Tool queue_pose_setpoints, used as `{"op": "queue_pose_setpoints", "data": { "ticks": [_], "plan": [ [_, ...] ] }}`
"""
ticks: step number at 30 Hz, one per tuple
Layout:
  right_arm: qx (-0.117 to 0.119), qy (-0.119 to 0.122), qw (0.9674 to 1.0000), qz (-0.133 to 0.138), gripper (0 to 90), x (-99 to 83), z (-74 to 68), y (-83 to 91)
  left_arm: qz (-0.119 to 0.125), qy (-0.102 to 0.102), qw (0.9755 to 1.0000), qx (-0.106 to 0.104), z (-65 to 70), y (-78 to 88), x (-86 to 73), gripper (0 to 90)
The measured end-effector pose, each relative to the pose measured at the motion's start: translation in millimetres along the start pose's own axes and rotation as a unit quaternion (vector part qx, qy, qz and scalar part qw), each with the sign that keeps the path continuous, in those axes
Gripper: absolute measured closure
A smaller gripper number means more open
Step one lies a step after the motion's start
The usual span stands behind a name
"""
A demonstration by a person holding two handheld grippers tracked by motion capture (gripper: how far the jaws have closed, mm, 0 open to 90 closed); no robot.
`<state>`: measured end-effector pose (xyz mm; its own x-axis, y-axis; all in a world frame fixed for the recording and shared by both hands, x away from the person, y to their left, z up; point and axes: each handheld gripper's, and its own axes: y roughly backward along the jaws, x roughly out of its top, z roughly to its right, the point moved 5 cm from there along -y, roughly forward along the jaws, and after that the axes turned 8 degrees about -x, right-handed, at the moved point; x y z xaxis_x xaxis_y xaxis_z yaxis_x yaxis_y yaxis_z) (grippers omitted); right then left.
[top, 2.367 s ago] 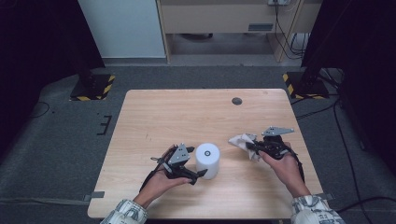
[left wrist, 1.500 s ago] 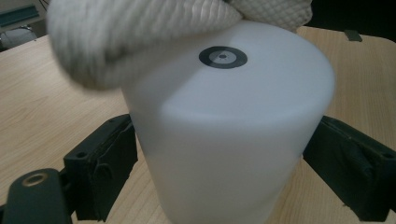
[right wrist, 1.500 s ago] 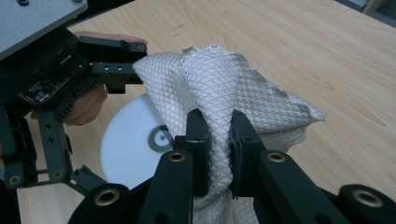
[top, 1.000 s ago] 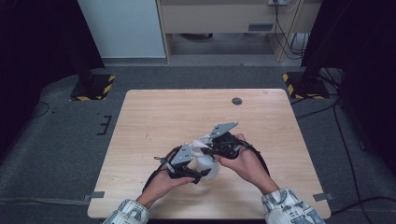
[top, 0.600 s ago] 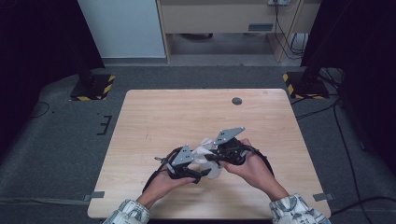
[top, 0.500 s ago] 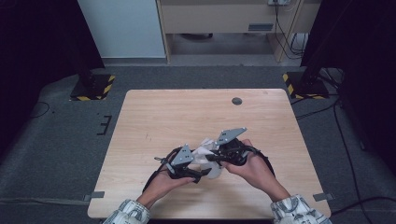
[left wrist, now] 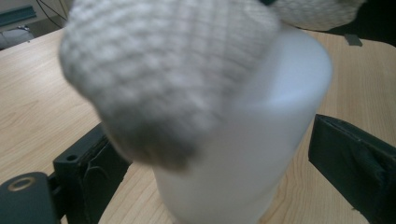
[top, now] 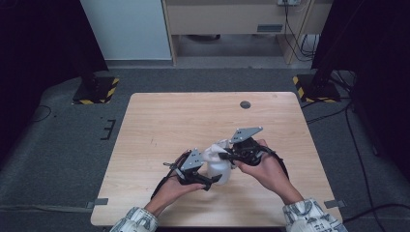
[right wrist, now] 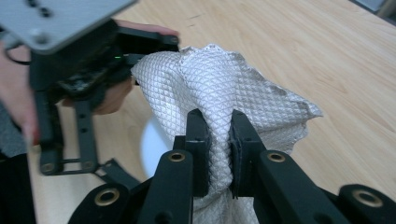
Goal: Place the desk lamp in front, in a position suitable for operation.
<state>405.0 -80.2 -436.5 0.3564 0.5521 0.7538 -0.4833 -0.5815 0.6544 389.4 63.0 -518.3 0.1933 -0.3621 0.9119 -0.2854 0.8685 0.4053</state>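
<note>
Cloth (right wrist: 219, 100), pinched in the right gripper (right wrist: 218, 135) jaws, is hanging over the upright white cup (left wrist: 243, 154), which is standing between the left gripper (top: 200, 176) jaws, apparently gripped.

Both tools meet over the wooden worktop (top: 193, 121): right tool (top: 227, 155) presses a white cloth (top: 212, 152) onto the white cylindrical container (top: 218, 170), left tool (top: 212, 180) alongside.

Quilted cloth (right wrist: 219, 98) – smooth matt plastic cup (left wrist: 243, 154).
</note>
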Motion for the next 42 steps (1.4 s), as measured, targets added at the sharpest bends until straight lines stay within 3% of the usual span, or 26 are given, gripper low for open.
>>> {"op": "queue_pose_setpoints", "data": {
  "ticks": [8,12,15,26,31,33,39,40,42],
  "plan": [
    [0.003,-0.007,1.0,-0.006,80.7,-1.8,2.3,-8.2,0.009,-0.002,0.9999,0.007,-3.1,-8.4,3.6,4.6],
    [0.013,-0.009,0.9999,-0.003,80.8,-1.7,-0.5,-9.4,0.016,0.004,0.9999,-0.001,-4.1,-12.6,4.9,5.4],
    [0.016,-0.006,0.9998,-0.004,80.8,-1.4,-2.4,-9.9,0.012,-0.002,0.9999,0.005,-3.1,-12.2,6.3,6.4],
    [0.015,-0.001,0.9999,-0.001,80.5,-3.3,-5.5,-6.1,-0.005,-0.003,1.0,-0.006,1.0,-10.7,7.8,7.7],
    [-0.003,-0.002,1.0,-0.001,80.4,-0.2,0.0,-5.6,-0.01,-0.006,0.9998,-0.013,5.3,-9.4,7.4,7.7],
    [-0.004,0.001,1.0,-0.004,80.4,1.7,-0.7,-7.4,-0.014,-0.011,0.9998,0.0,4.8,-7.7,7.4,7.7],
    [0.015,0.03,0.9994,-0.008,80.7,7.8,-23.2,-15.7,-0.009,-0.002,0.9998,-0.019,6.7,-8.3,6.7,7.7],
    [0.015,0.03,0.9994,-0.008,80.7,7.8,-23.2,-15.7,-0.012,-0.004,0.9999,-0.008,5.2,-7.0,6.4,7.7],
    [0.028,0.029,0.9992,-0.006,80.8,3.3,-29.1,-12.0,-0.011,-0.004,0.9998,-0.014,6.0,-7.3,6.5,7.7]
  ]
}}
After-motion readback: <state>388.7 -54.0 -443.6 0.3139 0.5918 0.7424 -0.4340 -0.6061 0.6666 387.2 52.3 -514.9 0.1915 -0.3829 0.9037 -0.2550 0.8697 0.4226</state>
